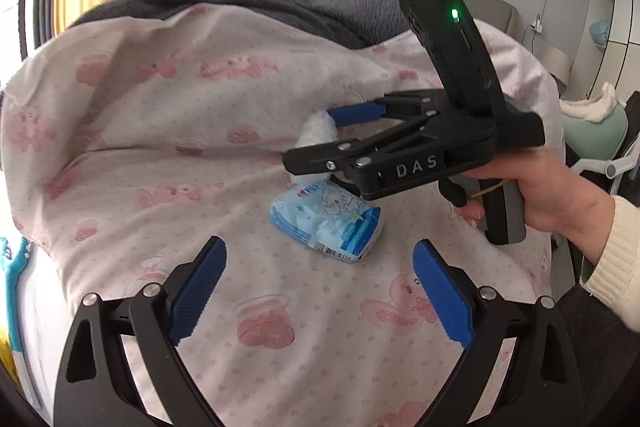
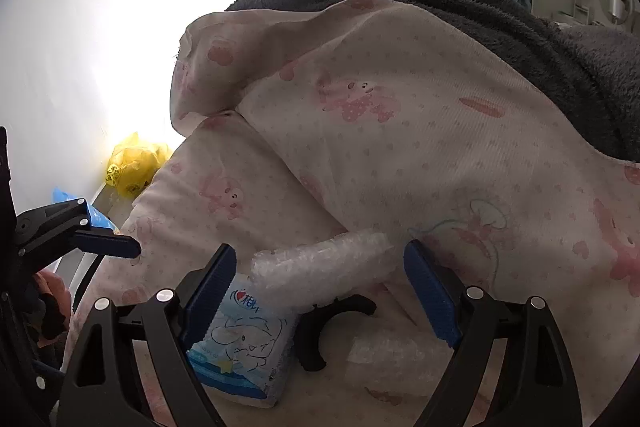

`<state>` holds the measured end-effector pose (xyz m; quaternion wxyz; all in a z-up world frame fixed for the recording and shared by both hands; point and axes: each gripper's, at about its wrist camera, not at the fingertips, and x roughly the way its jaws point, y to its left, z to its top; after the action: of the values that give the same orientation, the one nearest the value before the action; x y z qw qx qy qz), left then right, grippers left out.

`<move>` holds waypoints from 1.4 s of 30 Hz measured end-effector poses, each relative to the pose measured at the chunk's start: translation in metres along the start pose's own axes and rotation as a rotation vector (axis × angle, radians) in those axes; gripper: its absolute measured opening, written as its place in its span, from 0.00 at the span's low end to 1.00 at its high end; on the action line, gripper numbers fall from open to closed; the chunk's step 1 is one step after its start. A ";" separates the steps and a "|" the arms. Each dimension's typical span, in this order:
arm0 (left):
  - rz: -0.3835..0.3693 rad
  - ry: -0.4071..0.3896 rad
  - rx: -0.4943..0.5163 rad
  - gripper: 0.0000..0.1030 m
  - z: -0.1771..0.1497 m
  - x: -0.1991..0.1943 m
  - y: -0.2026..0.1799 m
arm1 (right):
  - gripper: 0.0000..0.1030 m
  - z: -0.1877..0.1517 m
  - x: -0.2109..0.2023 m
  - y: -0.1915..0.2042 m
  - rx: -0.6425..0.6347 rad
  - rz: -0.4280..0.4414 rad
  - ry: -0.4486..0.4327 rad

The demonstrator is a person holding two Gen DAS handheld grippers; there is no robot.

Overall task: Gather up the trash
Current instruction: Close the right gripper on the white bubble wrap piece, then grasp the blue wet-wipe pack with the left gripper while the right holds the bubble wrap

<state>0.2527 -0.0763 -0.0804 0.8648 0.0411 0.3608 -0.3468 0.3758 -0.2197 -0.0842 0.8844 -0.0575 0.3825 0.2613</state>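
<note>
One tissue pack (image 2: pixel 240 347), two bubble-wrap pieces (image 2: pixel 320 263), one black clip (image 2: pixel 320 327), one yellow bag (image 2: pixel 132 167).

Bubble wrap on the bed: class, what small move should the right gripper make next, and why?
Probably ease the right gripper forward and down, then close on the bubble wrap. Its jaws stand open with the roll lying crosswise between the fingertips, not yet pinched. The tissue pack lies just beside it, so aim to miss that.
</note>
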 end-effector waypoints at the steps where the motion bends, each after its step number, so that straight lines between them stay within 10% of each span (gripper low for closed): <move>1: -0.007 0.007 0.002 0.93 0.000 0.002 0.000 | 0.84 0.000 0.001 0.000 0.000 0.001 0.000; 12: -0.039 0.052 0.016 0.93 0.008 0.030 -0.008 | 0.62 -0.003 0.009 -0.012 0.021 0.007 0.027; 42: 0.114 0.089 0.001 0.86 0.035 0.091 -0.016 | 0.62 -0.014 -0.065 -0.058 0.240 -0.027 -0.118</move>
<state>0.3092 -0.1520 -0.1111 0.8662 0.0774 0.3958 -0.2950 0.3588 -0.3009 -0.0535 0.9093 0.0589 0.3577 0.2045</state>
